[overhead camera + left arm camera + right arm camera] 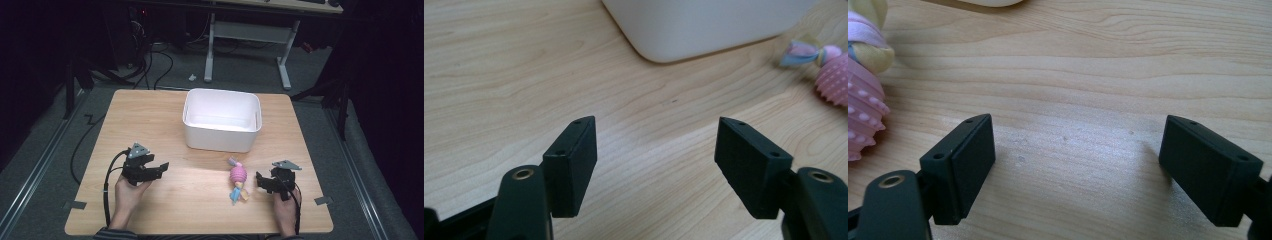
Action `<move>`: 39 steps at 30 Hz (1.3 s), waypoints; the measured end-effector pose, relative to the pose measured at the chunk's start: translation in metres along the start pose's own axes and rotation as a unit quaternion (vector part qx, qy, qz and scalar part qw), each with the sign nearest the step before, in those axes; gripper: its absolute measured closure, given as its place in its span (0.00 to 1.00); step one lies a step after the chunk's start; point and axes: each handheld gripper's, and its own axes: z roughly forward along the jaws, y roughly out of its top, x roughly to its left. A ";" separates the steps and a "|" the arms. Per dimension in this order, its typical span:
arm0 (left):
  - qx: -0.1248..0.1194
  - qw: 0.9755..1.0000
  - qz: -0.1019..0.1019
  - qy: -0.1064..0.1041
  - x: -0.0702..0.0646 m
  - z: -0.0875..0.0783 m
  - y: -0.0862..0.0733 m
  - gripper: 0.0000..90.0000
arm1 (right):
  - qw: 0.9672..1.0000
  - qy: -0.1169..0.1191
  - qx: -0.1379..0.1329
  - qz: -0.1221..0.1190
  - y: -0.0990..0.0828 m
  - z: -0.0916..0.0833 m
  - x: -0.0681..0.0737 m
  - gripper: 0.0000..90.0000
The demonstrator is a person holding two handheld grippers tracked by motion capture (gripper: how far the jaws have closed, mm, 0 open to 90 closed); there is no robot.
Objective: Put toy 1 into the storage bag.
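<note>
A white rectangular bin (222, 120) stands at the middle back of the wooden table (150, 115). A pink knobbly toy (238, 175) with blue and yellow fabric ends lies in front of the bin. My left gripper (161, 169) is held low at the front left, open, jaws wide apart over bare wood (656, 150). My right gripper (261, 181) rests just right of the toy, open, nothing between its jaws (1075, 150). The toy's pink body (860, 117) shows at the left edge of the right gripper view. In the left gripper view the toy (831, 80) lies far right and the bin (704, 25) ahead.
The table stands on a grey floor with cables (155, 65) behind it. A white desk frame (247, 35) is farther back. Bare wood lies between the two grippers and left of the bin.
</note>
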 end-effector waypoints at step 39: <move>0.031 0.997 0.034 0.065 -0.010 0.044 -0.018 0.38 | 1.000 0.003 0.000 -0.003 0.000 0.000 0.001 0.16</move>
